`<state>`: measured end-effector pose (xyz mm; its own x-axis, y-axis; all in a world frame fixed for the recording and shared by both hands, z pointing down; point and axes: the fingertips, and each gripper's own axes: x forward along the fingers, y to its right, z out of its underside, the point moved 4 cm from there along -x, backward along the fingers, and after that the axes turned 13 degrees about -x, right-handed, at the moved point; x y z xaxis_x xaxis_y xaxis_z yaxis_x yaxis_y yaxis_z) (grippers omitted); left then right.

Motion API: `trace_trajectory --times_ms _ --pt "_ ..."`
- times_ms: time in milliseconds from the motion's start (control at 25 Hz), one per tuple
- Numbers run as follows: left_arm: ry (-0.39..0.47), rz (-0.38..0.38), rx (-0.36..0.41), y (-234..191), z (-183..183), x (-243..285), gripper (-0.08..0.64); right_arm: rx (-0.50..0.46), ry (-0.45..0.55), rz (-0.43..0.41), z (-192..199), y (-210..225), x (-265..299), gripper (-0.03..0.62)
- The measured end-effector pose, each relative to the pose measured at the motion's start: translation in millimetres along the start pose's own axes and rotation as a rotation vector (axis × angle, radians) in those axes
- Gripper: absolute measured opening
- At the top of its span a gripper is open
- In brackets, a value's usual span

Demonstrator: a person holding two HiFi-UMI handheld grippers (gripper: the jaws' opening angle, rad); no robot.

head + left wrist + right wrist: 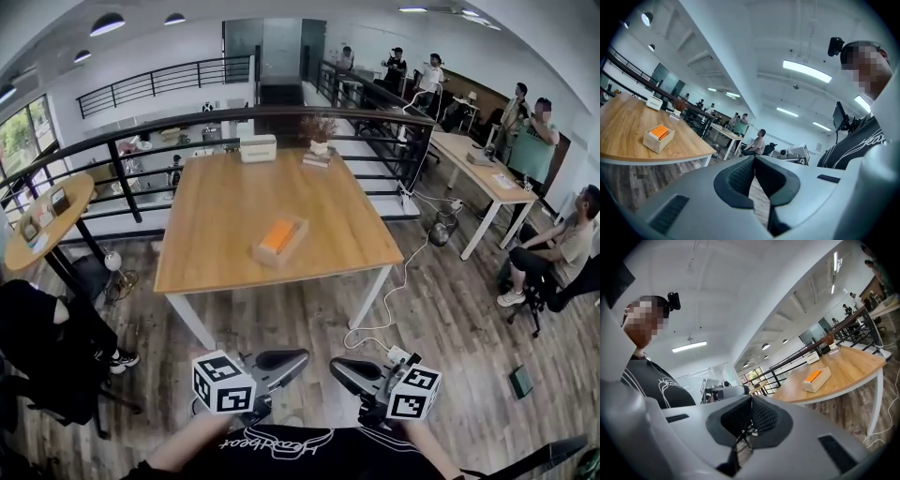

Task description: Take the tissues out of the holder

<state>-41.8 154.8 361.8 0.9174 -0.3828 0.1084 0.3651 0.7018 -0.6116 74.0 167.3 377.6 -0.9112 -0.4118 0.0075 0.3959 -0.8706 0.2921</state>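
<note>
Matte grey moulded shells and black ribbed pads on the left gripper [295,357] and right gripper [339,367], both pressed shut with nothing between the jaws. Well ahead of both, on a smooth wood-grain table [216,202] with white legs: a pale wooden holder [281,246], box-shaped and open on top. Inside it, flat orange tissues [277,234] lying level with the rim.
</note>
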Motion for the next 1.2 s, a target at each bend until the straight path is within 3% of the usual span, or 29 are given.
trace_trajectory --times_ms 520,1200 --pt "0.013 0.051 -0.001 -108 -79 -1 0.012 -0.032 -0.034 0.034 -23 78 96 0.018" --pt "0.004 -0.029 -0.002 -166 -89 -18 0.012 -0.012 -0.091 0.01 -13 109 141 0.018"
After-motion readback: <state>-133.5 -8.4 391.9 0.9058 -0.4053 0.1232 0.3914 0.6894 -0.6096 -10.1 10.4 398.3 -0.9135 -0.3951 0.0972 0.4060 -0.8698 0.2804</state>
